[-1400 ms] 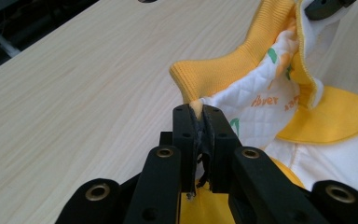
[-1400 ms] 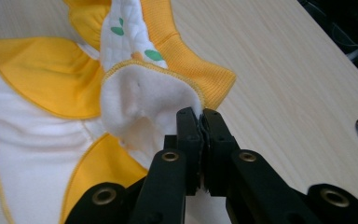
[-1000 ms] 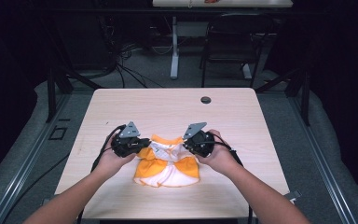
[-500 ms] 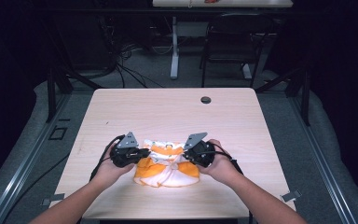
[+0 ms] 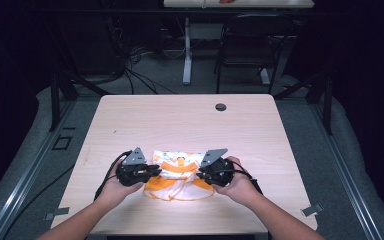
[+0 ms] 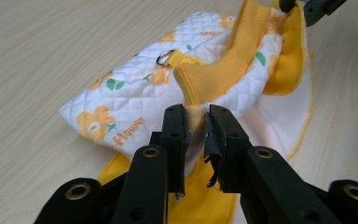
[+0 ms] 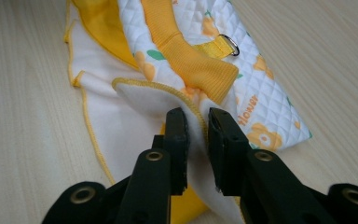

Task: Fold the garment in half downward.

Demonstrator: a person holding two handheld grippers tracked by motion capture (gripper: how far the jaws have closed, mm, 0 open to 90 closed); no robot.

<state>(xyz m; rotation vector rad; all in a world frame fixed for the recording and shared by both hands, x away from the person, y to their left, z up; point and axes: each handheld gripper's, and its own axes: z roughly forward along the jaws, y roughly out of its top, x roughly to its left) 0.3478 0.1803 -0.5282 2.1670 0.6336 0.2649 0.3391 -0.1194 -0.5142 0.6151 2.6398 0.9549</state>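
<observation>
A small quilted white garment with orange flowers, yellow lining and orange ribbed trim lies folded on the wooden table near its front edge. My left gripper is at its left end and my right gripper at its right end, both low over the table. In the left gripper view the jaws have just been opening, with a fold of the garment still between them, loosely. The right gripper has also just been opening, with white lining of the garment between its parted jaws. A metal D-ring sits on top.
A round cable hole lies at the table's far right. Beyond the table stand a dark chair and a desk leg, with cables on the floor. Bare tabletop stretches behind and beside the garment.
Both hands came toward the near edge and down, bringing the garment's ends with them. The garment now rests folded on the table, and both pairs of jaws have parted slightly.
</observation>
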